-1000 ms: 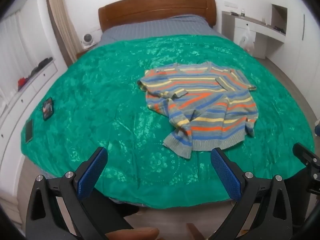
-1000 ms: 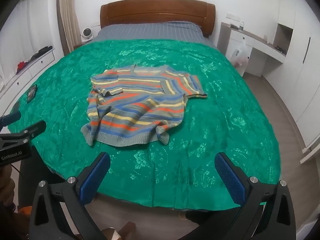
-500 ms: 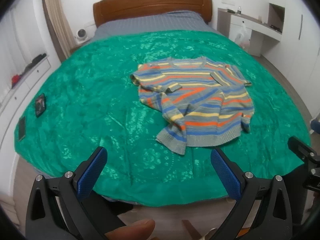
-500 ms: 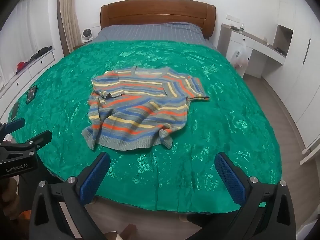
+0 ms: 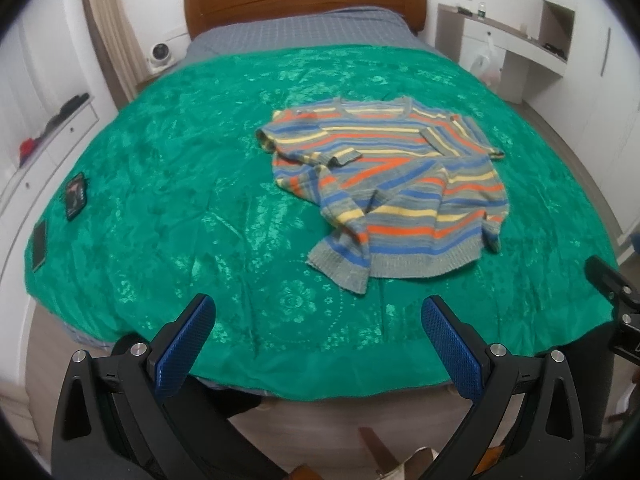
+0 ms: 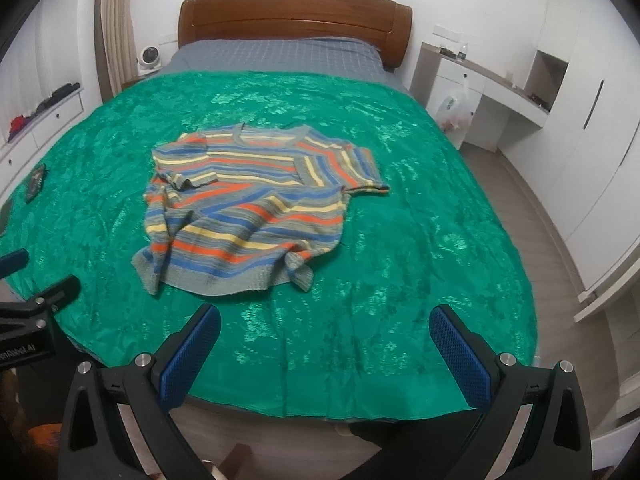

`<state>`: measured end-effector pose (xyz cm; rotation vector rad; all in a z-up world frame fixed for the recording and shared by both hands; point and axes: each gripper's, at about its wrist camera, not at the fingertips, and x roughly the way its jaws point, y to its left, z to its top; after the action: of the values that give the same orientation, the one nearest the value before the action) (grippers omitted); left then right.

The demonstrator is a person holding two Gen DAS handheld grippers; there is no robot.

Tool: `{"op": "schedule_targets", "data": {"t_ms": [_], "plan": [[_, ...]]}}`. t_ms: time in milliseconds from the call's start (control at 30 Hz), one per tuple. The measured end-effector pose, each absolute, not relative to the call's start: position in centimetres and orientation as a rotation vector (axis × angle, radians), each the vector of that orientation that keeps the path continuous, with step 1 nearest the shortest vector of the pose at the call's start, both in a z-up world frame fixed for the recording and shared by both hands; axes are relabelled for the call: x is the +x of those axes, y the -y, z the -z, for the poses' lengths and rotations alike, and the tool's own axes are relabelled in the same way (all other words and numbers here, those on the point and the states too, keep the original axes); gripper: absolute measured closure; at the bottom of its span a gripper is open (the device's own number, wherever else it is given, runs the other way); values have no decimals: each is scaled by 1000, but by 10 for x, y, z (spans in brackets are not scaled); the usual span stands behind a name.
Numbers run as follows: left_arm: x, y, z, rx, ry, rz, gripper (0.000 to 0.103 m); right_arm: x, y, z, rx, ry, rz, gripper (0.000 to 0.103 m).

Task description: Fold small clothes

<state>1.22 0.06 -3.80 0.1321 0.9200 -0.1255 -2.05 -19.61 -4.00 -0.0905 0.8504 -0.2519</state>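
A small striped sweater in grey, blue, orange and yellow lies rumpled on the green bedspread, neck toward the headboard, hem toward me. It also shows in the right wrist view. My left gripper is open and empty above the bed's foot edge, short of the hem. My right gripper is open and empty, also short of the hem, to the sweater's right. Both hang above the bedspread, apart from the sweater.
The bedspread covers a wide bed with a wooden headboard. Two dark flat items lie at its left edge. A white desk and wardrobe stand right, a low drawer unit left.
Both grippers have shifted slightly forward toward the bed; the sweater now sits a little nearer in both views. Both stay open. The sweater has not moved.
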Motion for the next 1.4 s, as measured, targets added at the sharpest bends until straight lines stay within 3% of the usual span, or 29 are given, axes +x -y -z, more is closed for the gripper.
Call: {"op": "schedule_targets", "data": {"t_ms": [767,1400], "plan": [[12,-4,41,110,-934,139,0,-21,199,40,-149,-856,311,0],[28,-29,52,-8,-964,192,0,-20,222,39,-32,-790,286,0]]}}
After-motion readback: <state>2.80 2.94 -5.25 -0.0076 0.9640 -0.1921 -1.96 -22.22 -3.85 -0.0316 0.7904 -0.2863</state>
